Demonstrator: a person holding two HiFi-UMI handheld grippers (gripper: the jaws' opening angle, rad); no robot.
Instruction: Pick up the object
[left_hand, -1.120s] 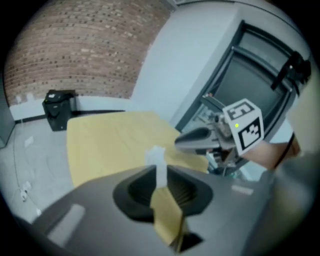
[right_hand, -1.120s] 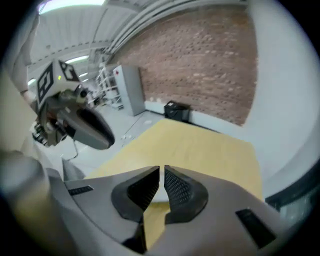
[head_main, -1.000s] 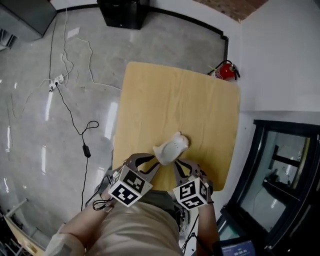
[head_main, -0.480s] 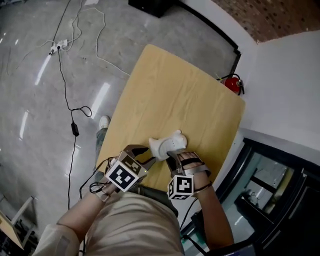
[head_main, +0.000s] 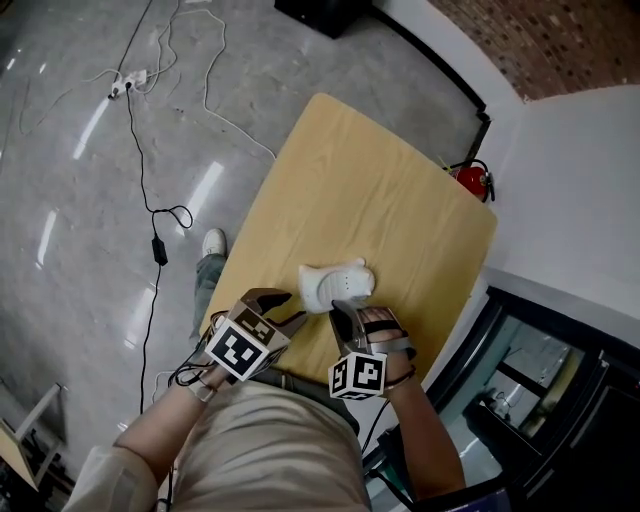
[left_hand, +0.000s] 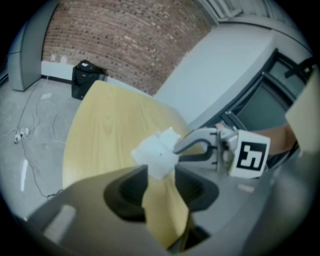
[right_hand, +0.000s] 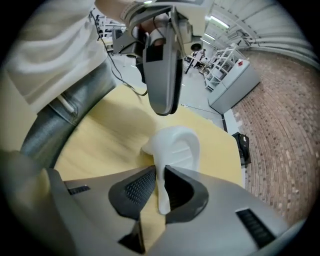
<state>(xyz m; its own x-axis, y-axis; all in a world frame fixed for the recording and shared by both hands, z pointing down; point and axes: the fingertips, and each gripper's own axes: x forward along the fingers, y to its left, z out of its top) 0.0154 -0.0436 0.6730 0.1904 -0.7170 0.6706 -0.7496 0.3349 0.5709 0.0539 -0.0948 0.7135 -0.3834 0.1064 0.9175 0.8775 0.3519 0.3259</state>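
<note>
A white moulded object (head_main: 335, 283) lies on the yellow wooden table (head_main: 370, 190), near its front edge. My right gripper (head_main: 346, 307) is shut on the object's near, thin edge; in the right gripper view both pads pinch that white rim (right_hand: 161, 192). My left gripper (head_main: 287, 300) is open at the object's left end. In the left gripper view its jaws (left_hand: 160, 182) stand apart, with the white object (left_hand: 156, 151) just beyond their tips and not pressed. The right gripper (left_hand: 200, 147) shows there too, on the object's far side.
A red fire extinguisher (head_main: 472, 180) stands at the table's far right corner by the white wall. Cables (head_main: 150, 200) trail over the grey floor on the left. A black box (head_main: 320, 12) sits beyond the table. A glass-fronted cabinet (head_main: 540, 380) is on the right.
The left gripper's jaws have spread and no longer hold the object's left end. The right gripper has kept its hold. The head view has swung, so the table looks turned.
</note>
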